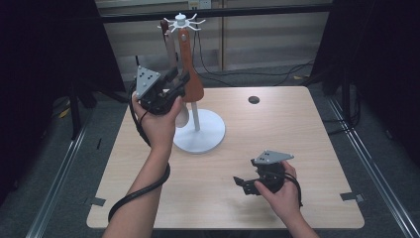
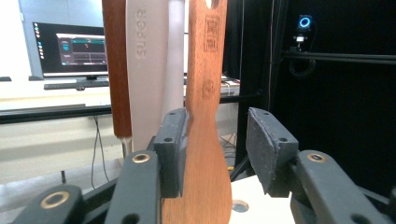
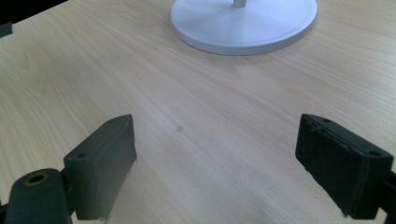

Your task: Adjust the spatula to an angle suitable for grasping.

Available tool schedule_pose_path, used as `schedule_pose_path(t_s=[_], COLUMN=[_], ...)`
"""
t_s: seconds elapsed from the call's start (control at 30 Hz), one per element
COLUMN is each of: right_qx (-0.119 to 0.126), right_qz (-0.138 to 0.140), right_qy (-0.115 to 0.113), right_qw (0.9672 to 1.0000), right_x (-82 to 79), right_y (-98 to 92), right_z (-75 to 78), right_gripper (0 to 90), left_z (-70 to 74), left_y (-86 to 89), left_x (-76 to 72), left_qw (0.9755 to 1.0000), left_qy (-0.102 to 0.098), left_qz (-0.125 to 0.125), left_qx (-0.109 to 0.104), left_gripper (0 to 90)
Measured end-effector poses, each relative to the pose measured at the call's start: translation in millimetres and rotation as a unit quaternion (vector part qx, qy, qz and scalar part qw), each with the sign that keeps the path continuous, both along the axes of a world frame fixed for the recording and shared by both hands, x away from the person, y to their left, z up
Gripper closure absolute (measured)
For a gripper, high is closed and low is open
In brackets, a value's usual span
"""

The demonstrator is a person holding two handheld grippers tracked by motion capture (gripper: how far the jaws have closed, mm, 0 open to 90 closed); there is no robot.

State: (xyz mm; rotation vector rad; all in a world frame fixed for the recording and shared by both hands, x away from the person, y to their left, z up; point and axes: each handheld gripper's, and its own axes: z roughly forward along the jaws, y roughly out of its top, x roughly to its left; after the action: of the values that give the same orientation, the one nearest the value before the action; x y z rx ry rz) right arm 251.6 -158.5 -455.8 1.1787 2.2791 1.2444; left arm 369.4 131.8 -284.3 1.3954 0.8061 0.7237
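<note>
A table (image 1: 297,144) carries a utensil stand (image 1: 199,130) on its left half, toward the far edge. The stand's base sits flat on the tabletop, its pole rising to a hook ring (image 1: 181,21) at the top. From that ring hang a wooden spatula (image 1: 190,74) on the near side and, just behind and to its left, a second utensil (image 1: 171,47) and what may be a third, closely bunched. A small round hole (image 1: 253,99) lies in the tabletop to the right of the stand, near the far edge.

The left gripper (image 1: 174,79) is raised beside the stand's left, with the spatula between its jaws. The right gripper (image 1: 241,183) rests low over the near right part of the table, well apart from the stand, facing its base.
</note>
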Motion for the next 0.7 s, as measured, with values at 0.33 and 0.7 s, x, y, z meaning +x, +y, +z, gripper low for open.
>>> schedule_pose_path(t_s=[0.33,0.7], right_qx=[-0.001,-0.003], right_qz=[-0.006,-0.012], right_qy=[0.004,0.004], right_qw=[1.0000,0.9999], right_x=[-1.2,-5.4], right_y=[-2.1,-6.1], right_z=[-2.0,-2.4], right_gripper=[11.6,11.6], left_z=[-16.7,-33.2], left_y=[6.5,4.3], left_x=[-5.4,-10.6], left_qw=[0.9999,0.9996], left_qy=[0.004,0.014], left_qz=[-0.012,-0.020], left_qx=[0.008,0.011], left_gripper=[52.9,44.6])
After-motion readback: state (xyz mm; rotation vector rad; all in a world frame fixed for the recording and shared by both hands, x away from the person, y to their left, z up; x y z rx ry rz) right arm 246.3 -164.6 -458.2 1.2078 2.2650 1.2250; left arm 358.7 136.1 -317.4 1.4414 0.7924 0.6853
